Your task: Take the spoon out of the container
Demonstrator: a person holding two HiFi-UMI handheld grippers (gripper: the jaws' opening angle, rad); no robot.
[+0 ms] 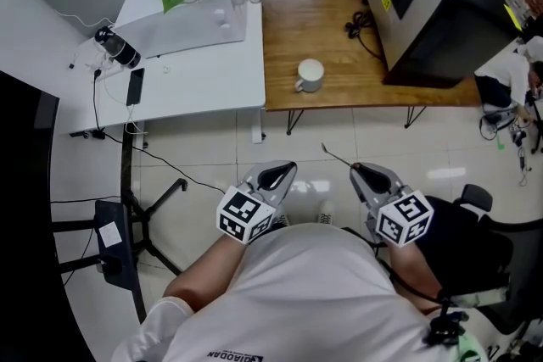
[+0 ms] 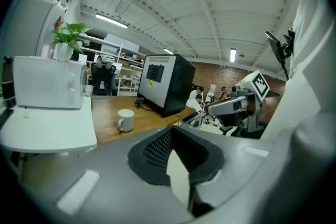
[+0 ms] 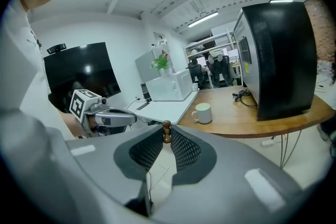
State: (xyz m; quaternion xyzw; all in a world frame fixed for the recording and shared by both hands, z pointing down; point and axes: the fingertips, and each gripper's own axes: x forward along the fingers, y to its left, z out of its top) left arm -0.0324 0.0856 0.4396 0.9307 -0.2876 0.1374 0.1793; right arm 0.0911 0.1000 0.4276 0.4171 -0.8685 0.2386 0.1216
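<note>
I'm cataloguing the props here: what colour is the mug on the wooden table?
The mug is plain white, which shows best in the head view.

- Your shirt (image 1: 314,292): white, short sleeves, dark lettering across the front.
- Your left gripper (image 1: 286,169) and right gripper (image 1: 358,171): smooth grey shells, each with a dark teardrop recess on top.
- Pads (image 3: 185,150): black, with a dotted mesh texture.
- Marker cubes (image 1: 246,214): white faces bearing black square codes.

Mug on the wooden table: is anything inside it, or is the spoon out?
Nothing sticks up above the rim of the mug in any view; its inside is too small to make out. The spoon is out, clamped by its handle in the right gripper.
</note>
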